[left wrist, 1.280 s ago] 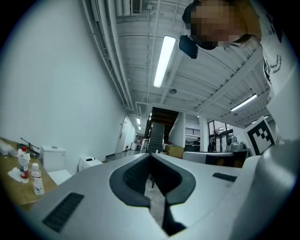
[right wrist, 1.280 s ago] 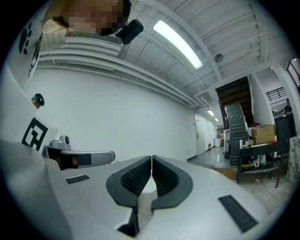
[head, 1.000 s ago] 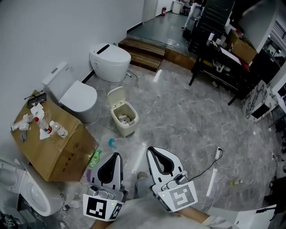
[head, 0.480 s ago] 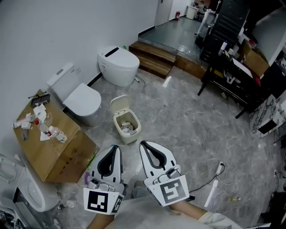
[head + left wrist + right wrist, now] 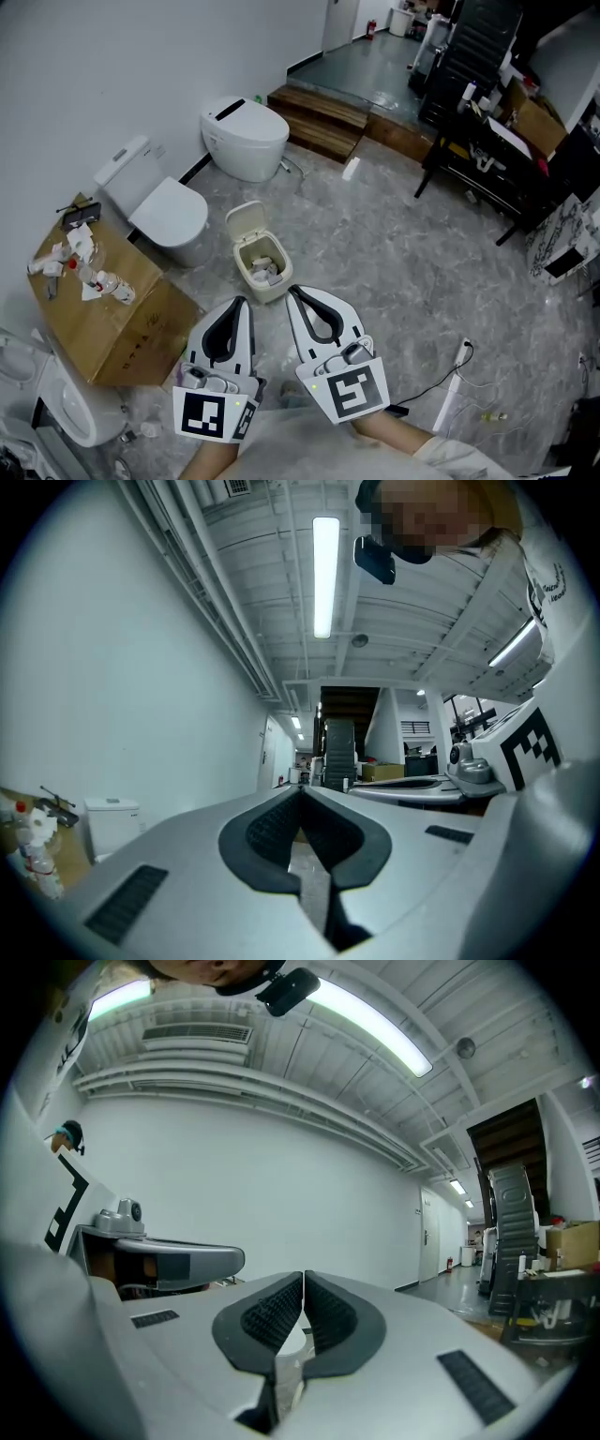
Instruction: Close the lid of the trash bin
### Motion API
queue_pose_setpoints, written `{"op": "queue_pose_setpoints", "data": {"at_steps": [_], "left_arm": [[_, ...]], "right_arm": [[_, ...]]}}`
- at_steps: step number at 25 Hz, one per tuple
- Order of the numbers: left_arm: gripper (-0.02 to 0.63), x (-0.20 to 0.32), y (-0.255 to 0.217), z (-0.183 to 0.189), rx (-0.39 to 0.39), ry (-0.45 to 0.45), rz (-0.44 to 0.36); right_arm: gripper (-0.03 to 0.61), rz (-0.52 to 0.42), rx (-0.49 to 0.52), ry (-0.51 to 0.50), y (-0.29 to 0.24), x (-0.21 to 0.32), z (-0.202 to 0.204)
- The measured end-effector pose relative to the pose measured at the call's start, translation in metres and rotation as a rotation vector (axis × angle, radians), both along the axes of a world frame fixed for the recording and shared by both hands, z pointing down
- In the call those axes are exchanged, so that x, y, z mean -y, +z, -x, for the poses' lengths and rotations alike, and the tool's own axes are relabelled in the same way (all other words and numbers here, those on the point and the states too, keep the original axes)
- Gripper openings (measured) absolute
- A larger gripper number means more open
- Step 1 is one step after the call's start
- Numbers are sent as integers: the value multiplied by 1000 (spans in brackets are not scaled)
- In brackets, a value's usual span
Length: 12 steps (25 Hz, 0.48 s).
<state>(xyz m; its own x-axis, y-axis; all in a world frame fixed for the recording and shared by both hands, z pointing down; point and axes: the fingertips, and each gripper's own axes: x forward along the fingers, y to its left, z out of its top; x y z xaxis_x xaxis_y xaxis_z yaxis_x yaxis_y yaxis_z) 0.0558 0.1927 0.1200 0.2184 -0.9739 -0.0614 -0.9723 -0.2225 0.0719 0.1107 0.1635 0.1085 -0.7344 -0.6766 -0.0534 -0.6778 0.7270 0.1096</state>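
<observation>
Hovering nearest the person, the left gripper (image 5: 241, 303) and right gripper (image 5: 293, 292) point forward side by side. Each has its jaws pressed together with nothing between them, probably because a closed tip is enough to push a lid. Just past their tips the bin (image 5: 262, 277) stands on the floor (image 5: 394, 253), with its lid (image 5: 246, 218) upright on the far side, so the waste inside shows and the closing is not yet done. Neither gripper appears to touch it. Left of the bin sits a box (image 5: 122, 314) with bottles (image 5: 103, 279) on top. Farther off, two toilets (image 5: 244, 136) line the floor's wall edge. The next move likely calls for reaching behind the lid and tipping it forward and down.
</observation>
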Motion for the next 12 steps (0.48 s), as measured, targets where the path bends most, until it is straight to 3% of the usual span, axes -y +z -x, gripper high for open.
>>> {"op": "queue_pose_setpoints", "data": {"at_steps": [12], "left_arm": [[17,11,9,15,1,-9,26]], "right_arm": [[32,-8,-23,-14,4,7,20]]}}
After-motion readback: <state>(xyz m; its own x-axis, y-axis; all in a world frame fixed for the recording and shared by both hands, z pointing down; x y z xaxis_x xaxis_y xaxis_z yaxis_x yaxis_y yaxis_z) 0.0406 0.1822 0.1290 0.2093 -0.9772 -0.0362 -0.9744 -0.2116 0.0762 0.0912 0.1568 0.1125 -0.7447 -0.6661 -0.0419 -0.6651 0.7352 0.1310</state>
